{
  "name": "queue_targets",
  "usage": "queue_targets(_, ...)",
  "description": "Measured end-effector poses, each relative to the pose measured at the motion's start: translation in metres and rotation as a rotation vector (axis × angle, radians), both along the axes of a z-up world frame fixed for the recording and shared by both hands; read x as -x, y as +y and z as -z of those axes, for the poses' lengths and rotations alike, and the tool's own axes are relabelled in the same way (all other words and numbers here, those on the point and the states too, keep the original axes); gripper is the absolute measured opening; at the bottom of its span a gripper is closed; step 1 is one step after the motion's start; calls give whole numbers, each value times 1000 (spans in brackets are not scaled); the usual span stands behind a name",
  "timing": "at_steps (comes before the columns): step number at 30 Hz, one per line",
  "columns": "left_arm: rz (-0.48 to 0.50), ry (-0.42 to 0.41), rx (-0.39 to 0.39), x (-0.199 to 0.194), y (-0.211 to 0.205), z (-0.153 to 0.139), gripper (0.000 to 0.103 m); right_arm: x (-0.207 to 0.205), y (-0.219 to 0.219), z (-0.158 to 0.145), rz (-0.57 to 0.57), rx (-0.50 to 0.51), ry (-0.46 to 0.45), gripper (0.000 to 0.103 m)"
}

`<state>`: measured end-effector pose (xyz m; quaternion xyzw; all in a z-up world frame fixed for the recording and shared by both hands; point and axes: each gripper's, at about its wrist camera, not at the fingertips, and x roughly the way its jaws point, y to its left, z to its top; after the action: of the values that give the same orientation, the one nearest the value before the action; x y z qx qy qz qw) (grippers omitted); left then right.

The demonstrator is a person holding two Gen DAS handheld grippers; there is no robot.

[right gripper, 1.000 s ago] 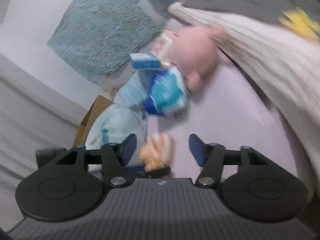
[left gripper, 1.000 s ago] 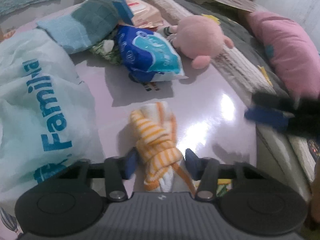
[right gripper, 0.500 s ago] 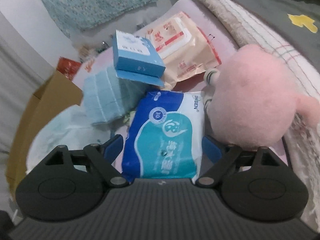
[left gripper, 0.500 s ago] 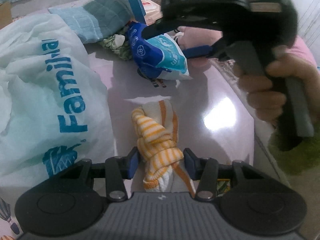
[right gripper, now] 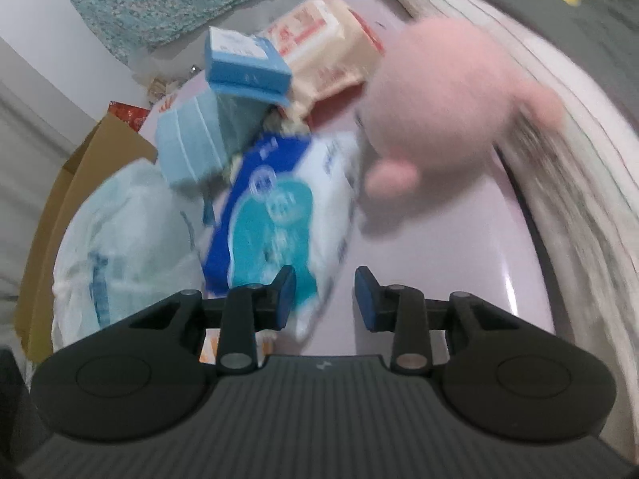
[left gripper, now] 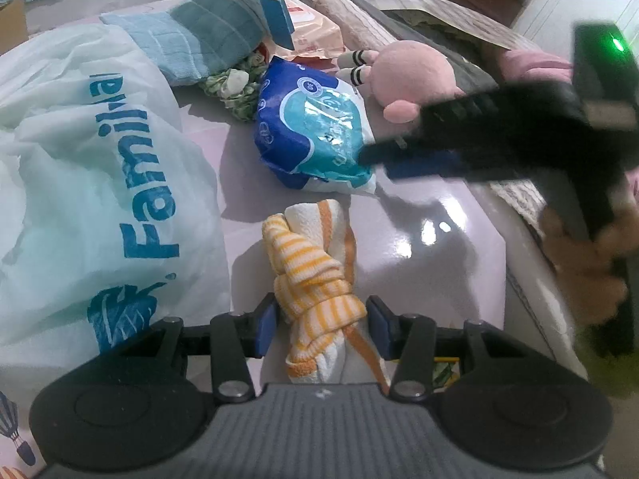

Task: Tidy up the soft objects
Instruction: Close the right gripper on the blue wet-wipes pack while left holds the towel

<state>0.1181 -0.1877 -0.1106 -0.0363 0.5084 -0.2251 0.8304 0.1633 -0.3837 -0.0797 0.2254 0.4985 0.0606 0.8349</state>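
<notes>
Left gripper (left gripper: 321,329) is clamping the knotted orange-striped cloth (left gripper: 315,275), pads pressing its bunched middle on both sides, cloth lying on the glossy lilac table (left gripper: 431,247). Right gripper (right gripper: 324,297) has just been closing its jaws; in its own view the left pad is overlapping the corner of the blue-and-white soft pack (right gripper: 279,215), while the gap toward the right pad is showing bare table, so nothing is pinched and I'm reading it as narrowed but not gripping. The left view is showing that same gripper (left gripper: 403,159) blurred, tips at the pack's (left gripper: 315,135) near edge. The pink plush toy (right gripper: 447,99) is sitting just beside the pack on the far right side, a folded blue towel (left gripper: 207,44) and a blue box (left gripper: 255,8) are piled behind, and a big white plastic bag (left gripper: 92,183) is slumping to the left. Judging the step as picking up the pack: reopening wide, centring the jaws across the pack's narrow end rather than a corner, going deep enough to catch the filling and not just wrapper film, and keeping clear of the plush. Risk: thin film slipping out.
</notes>
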Motion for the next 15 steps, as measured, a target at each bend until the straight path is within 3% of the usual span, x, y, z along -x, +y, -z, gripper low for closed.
queue_targets(2, -1, -2, 0, 1, 0, 0, 49, 11, -3, -3, 5, 2, 1, 34)
queue_targets(4, -2, -1, 0, 0, 0, 0, 49, 14, -4, -8, 4, -5, -20, 44)
queue_targets(6, -3, 1, 2, 0, 1, 0, 49, 10, -2, -16, 10, -3, -45, 74)
queue_targets(7, -4, 2, 4, 0, 1, 1, 49, 6, 1, -19, 10, 6, -58, 79)
queue_targets(10, -9, 8, 10, -1, 3, 1, 49, -19, 13, -23, -23, 29, -74, 85)
queue_targets(15, -12, 12, 17, -1, 6, 2, 49, -66, 34, -7, -60, 81, -4, 92)
